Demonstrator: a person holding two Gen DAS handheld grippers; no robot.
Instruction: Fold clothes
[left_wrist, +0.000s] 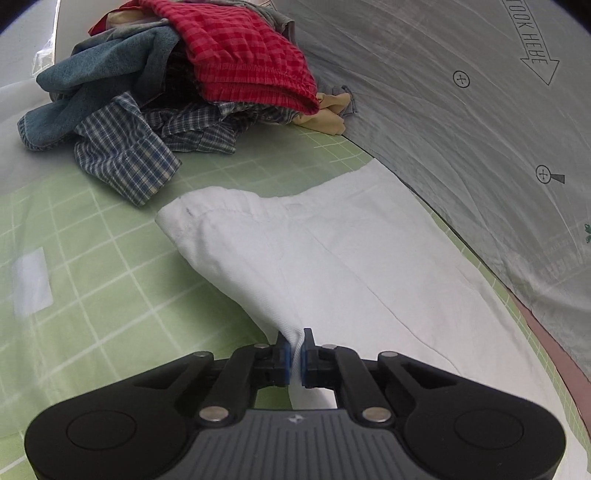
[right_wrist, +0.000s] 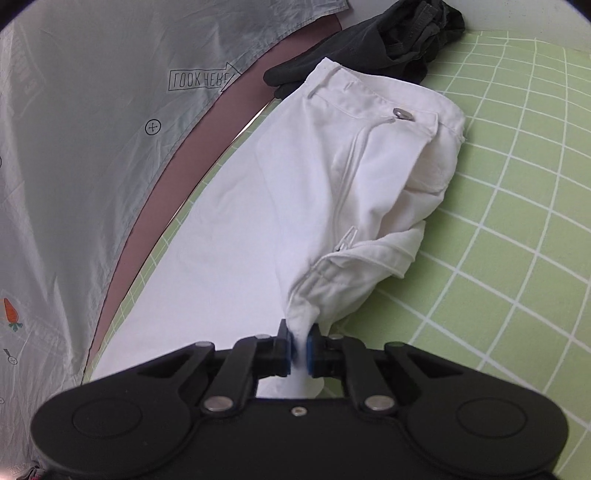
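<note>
The left gripper (left_wrist: 294, 356) is clenched on a pinch of the white cotton trousers (left_wrist: 332, 266), which lie across the green grid-lined mat (left_wrist: 92, 277) with one hem end pointing far-left. The right gripper (right_wrist: 300, 350) likewise grips a bunched fold of the same trousers (right_wrist: 332, 192). Only the right wrist view shows their waistband, metal button (right_wrist: 403, 113) and open zip. Only the left wrist view shows the heap of loose clothes (left_wrist: 177, 85) at far left, topped by a red checked garment (left_wrist: 236, 55). A dark grey garment (right_wrist: 373, 48) lies just beyond the waistband. A grey printed sheet (left_wrist: 461, 129) borders the mat.
</note>
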